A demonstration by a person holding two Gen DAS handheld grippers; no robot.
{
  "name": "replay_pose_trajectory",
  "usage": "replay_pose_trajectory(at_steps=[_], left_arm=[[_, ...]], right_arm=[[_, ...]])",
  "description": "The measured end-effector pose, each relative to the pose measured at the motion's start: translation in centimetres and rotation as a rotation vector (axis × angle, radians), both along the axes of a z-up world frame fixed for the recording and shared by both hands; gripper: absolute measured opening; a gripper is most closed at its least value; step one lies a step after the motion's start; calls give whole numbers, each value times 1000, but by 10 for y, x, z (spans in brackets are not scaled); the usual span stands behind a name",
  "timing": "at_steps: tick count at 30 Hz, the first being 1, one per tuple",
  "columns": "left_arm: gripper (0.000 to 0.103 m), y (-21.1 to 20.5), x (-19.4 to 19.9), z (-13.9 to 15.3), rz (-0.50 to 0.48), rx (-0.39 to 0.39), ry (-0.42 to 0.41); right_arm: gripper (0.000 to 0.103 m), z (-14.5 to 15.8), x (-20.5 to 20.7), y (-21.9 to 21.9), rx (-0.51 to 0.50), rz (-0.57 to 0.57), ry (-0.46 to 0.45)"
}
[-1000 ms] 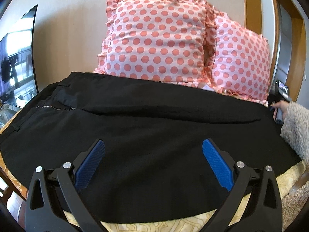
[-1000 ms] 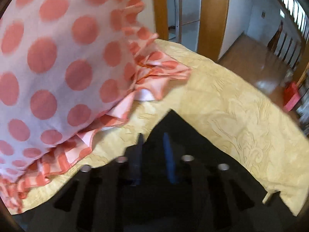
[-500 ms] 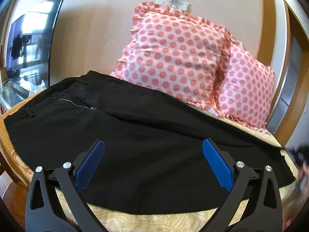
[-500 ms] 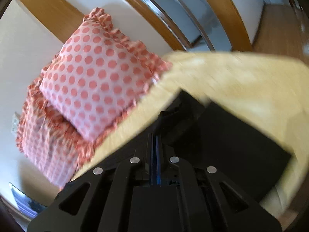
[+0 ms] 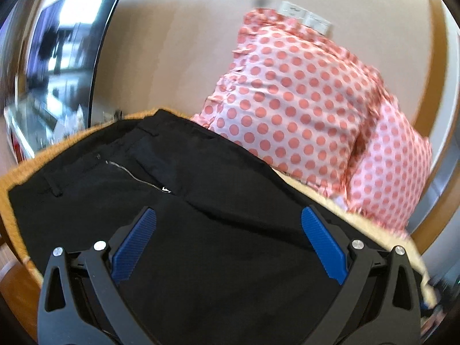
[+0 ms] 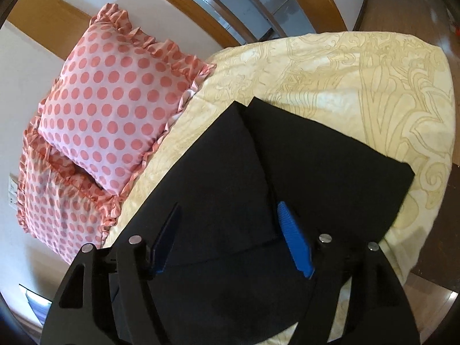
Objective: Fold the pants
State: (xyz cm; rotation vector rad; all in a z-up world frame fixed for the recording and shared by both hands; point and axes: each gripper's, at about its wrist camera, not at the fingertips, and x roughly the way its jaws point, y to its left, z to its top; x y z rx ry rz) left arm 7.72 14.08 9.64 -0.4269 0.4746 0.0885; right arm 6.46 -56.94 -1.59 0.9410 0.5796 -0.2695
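The left gripper (image 5: 228, 227) had its blue-padded fingers (image 5: 135, 244) spread wide with nothing between them, poised above the upper part of the black pants (image 5: 201, 230). Just beyond those fingers the zipper (image 5: 135, 176) ran diagonally across the fly, and the waistband end lay toward the left of the left wrist view, reaching the edge of the yellow patterned bedspread (image 5: 382, 230). The right gripper (image 6: 230, 230) was likewise parted, its fingers (image 6: 293, 244) apart and gripping no cloth, hanging over the leg end of the pants (image 6: 316, 158). There the two leg hems lay flat side by side, one slightly overlapping the other along a straight seam line, their corners resting on the bedspread (image 6: 359, 72) short of its far edge. Past the pants, two pink polka-dot pillows with ruffled edges (image 5: 302, 100) leaned against the wall at the head of the bed; in the right wrist view one pillow (image 6: 115, 100) stood beside the leg hems without touching them. A dark screen (image 5: 57, 72) stood off to the left of the bed.
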Motion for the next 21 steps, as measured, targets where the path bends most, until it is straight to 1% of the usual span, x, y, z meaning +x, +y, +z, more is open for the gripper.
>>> replay_pose_trajectory(at_steps=[1,2,4,5,8,9,11,13,14,15,16,18,20,21], left_arm=[[101,2,8,0,3,-18,15],[101,5,21,0,-4,-38,36],[101,7,44,2,-20,-47,62],[101,6,55,2,-19,-42,79],[101,6,98,6,-8,-36,121],[101,7,122,7,5,-32,140],[100,9,151,4,16,-50,180],[99,14,198,-5,23,-119,256],[97,14,210,-8,28,-134,277],[95,14,230,-14,38,-158,317],[93,13,245,-19,48,-163,346],[90,11,275,-31,84,-136,408],[80,13,302,-46,122,-126,485],[56,14,308,-52,121,-138,507]], right_arm=[[50,-1,2,0,-7,0,0],[29,-3,5,-1,-12,5,-1],[15,-10,10,-5,8,23,-3],[12,-12,10,-7,24,36,-22],[9,-11,2,-10,6,44,-55],[8,-10,-4,-13,4,39,-77],[8,-6,-10,-16,6,27,-101],[8,1,-15,-17,-3,22,-123],[8,4,-18,-18,-8,17,-130],[8,7,-20,-20,-11,11,-137],[8,11,-24,-22,-23,0,-145],[8,16,-26,-25,-33,-5,-152],[8,19,-27,-26,-40,-5,-153],[8,20,-26,-26,-46,-4,-151]])
